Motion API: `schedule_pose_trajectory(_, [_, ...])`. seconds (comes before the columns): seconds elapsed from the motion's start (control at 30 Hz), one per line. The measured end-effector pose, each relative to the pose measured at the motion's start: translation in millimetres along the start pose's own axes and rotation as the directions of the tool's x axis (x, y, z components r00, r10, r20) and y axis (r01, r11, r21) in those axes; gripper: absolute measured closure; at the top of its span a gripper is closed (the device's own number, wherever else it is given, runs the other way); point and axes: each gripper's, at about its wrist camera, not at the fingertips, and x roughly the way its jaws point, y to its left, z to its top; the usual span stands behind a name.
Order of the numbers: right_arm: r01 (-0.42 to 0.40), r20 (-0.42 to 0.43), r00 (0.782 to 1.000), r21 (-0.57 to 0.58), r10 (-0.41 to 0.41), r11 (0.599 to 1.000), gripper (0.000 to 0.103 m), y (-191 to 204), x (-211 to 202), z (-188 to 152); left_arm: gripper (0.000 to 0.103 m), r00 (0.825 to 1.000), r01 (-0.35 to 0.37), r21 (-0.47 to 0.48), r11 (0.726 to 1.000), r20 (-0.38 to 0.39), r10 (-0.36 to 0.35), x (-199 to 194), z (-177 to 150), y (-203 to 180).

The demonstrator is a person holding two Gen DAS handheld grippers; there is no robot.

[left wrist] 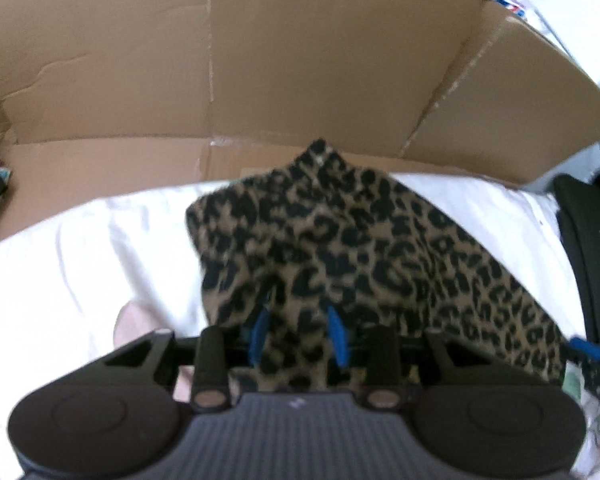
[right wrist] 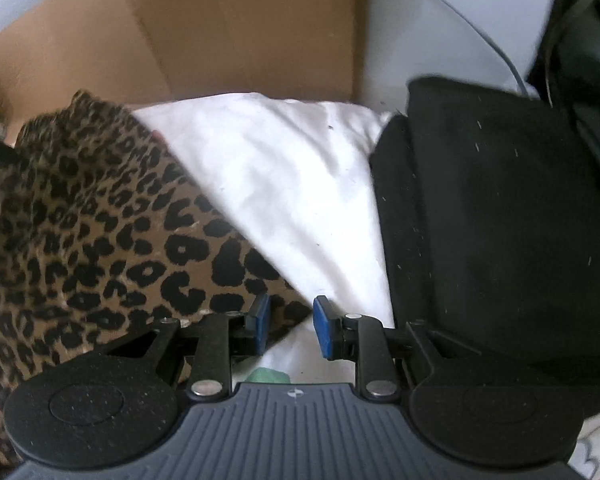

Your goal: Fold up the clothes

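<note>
- The left gripper [left wrist: 298, 338] has spotty cloth [left wrist: 340, 248] bunched between its blue pads; whether it pinches is unclear.
- The right gripper [right wrist: 290, 326] is let go, its corner loose.

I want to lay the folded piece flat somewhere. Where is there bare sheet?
Bare white sheet lies left of the leopard-print garment, up to the cardboard box. A second wedge runs between the garment and the black folded fabric. It is crowded at the near edge, where both grippers meet the garment.
</note>
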Motion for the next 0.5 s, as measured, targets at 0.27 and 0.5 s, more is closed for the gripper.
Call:
schedule_pose_trajectory(0.27, [-0.069,0.049,0.996,0.011,0.069,0.998,0.072,14.9,-7.3,5.6,0.068,0.997,0.009,0.043,0.999,-0.078,-0.006,23.2,-32.8,-7.9])
schedule_pose_trajectory(0.5, [-0.089,0.038,0.995,0.003,0.089,0.996,0.071,27.8,-5.1,-0.4,0.068,0.996,-0.022,0.075,0.997,-0.081,0.028,20.2,-38.0,-10.3])
